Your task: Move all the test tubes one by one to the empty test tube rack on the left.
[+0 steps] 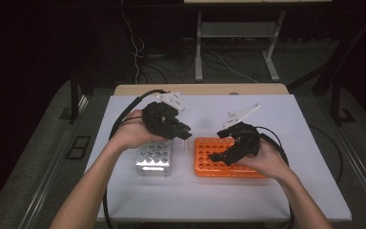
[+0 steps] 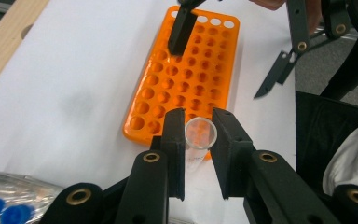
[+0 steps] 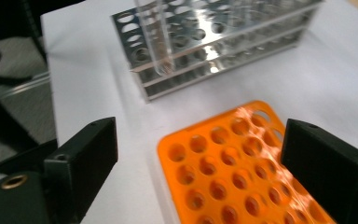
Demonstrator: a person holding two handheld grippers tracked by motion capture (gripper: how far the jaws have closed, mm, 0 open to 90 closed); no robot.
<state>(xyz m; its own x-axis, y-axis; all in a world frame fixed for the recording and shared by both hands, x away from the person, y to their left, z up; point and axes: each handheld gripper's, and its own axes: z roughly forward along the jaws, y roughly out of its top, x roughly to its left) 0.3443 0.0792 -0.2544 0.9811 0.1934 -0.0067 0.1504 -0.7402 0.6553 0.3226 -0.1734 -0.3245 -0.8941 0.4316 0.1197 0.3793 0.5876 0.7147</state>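
A white table (image 1: pixel 267 191) carries two racks side by side: an orange rack (image 1: pixel 221 164) with rows of empty holes to the right, and a metal rack (image 1: pixel 154 159) just left of it, with a narrow strip of bare table between them. Cables (image 1: pixel 124 119) trail off the table's far edge towards the dark floor, where desk legs (image 1: pixel 198 47) stand well behind. In the left gripper view a clear bag (image 2: pixel 14 191) with blue caps (image 2: pixel 2 210) lies at the lower left corner, and dark cloth with a white patch sits at the right edge. The right gripper (image 1: pixel 225 153) hangs low over the orange rack's near-left part, its jaws spread wide with nothing between them; one jaw tip reaches down close to the rack's holes in the left gripper view. The left gripper (image 1: pixel 186 135) is above the gap between the racks, clamped on a clear tube (image 2: pixel 200 135) whose open mouth shows between the pads. In the right gripper view the tube (image 3: pixel 156 37) hangs upright in front of the metal rack, its rounded bottom off the table.
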